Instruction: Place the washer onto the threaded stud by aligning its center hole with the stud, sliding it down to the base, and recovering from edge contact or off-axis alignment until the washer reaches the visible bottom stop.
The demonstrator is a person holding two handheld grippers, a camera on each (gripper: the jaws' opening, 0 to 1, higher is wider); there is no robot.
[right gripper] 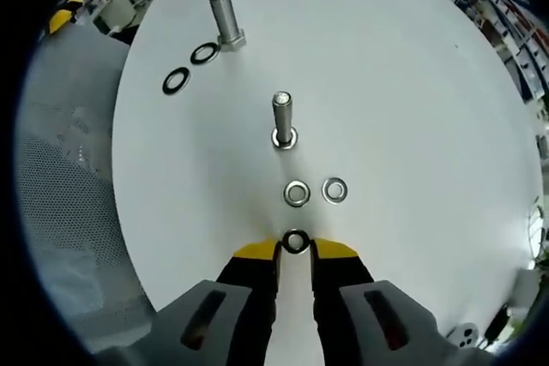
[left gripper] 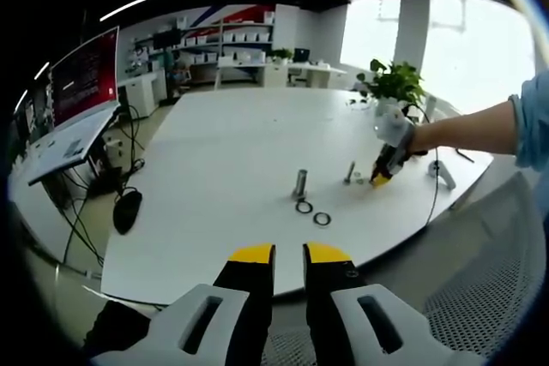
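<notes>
Table (left gripper: pixel 223 160) – white, oval, office rm.

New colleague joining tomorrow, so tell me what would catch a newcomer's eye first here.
In the right gripper view, the right gripper pinches a dark washer at its tips, just short of the small threaded stud standing upright on the white table. Two silver washers lie between them.

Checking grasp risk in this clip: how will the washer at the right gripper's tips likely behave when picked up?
The washer looks like a thin, stiff metal ring, so it likely won't flex. Lying flat on the white table, it offers little edge, so the right gripper may slip off it. Set on edge, it could roll.
</notes>
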